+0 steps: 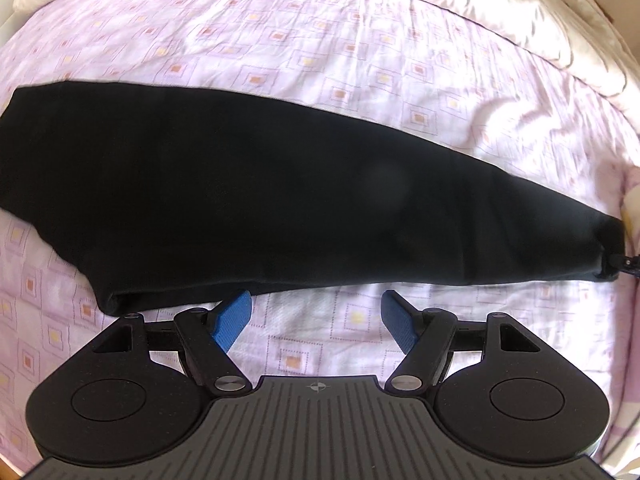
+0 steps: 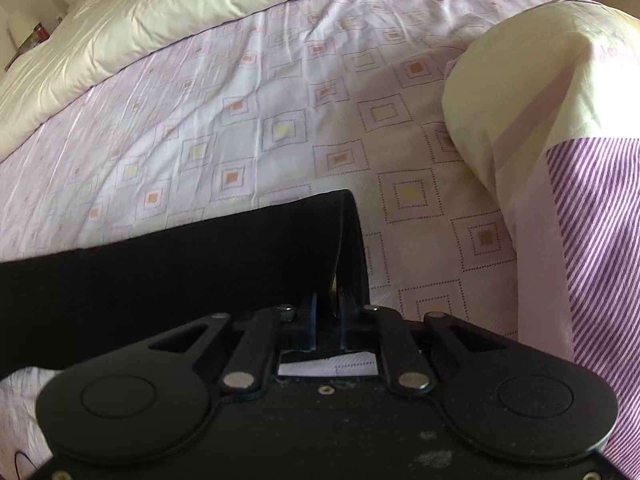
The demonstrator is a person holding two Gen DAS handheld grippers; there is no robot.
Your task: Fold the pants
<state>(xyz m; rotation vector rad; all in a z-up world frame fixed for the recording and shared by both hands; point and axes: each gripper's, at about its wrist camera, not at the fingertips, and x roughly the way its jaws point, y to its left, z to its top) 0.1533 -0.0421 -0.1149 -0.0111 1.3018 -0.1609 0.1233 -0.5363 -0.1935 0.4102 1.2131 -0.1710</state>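
Note:
Black pants [image 1: 248,192] lie flat across the bed, folded lengthwise, wide end at the left and narrow cuff end at the right. My left gripper [image 1: 316,312] is open with blue pads, just in front of the pants' near edge, its left pad [image 1: 234,320] touching that edge. In the right wrist view, my right gripper [image 2: 328,308] is shut on the cuff end of the pants [image 2: 180,264], lifting the black hem a little off the sheet.
The bed has a pink-and-white sheet with a square pattern [image 1: 320,60]. A cream duvet [image 2: 180,8] is bunched along the far side. A pillow with purple stripes [image 2: 560,160] lies to the right of the right gripper.

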